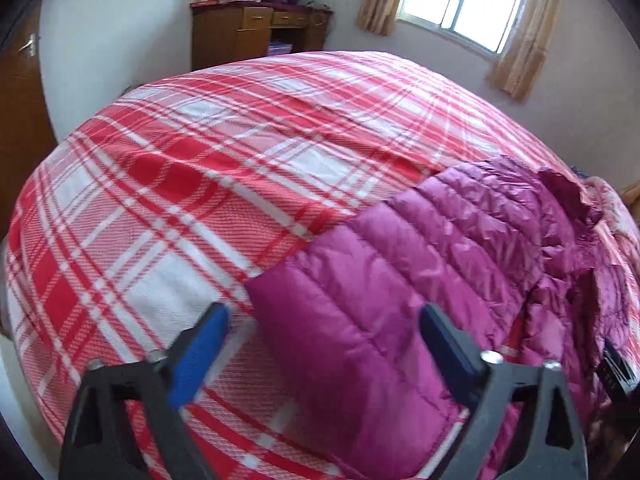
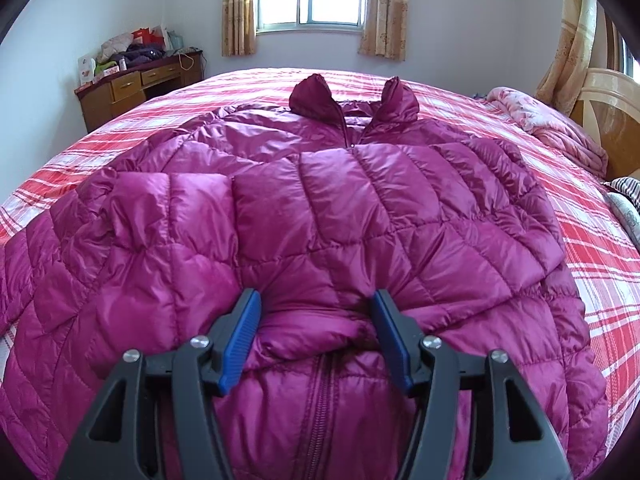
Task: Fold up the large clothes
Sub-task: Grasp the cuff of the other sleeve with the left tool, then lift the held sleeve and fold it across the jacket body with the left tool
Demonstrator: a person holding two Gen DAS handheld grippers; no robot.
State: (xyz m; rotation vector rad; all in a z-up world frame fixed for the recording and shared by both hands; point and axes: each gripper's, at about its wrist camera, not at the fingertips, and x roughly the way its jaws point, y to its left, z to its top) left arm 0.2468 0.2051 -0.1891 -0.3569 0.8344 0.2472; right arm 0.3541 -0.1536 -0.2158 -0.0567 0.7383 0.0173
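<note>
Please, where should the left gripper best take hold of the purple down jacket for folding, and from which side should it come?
Probably the left sleeve end of the purple down jacket. It lies flat on the plaid bedspread with a free straight edge, so the open left gripper can come from the bare bedspread side and slide one finger under. The right gripper pinches the bunched hem.

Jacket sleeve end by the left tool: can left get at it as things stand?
Probably yes. The left tool is open just over the sleeve end, one finger above the bedspread, the other above the jacket. Nothing lies between them. The right tool is busy, bunching the jacket's front.
</note>
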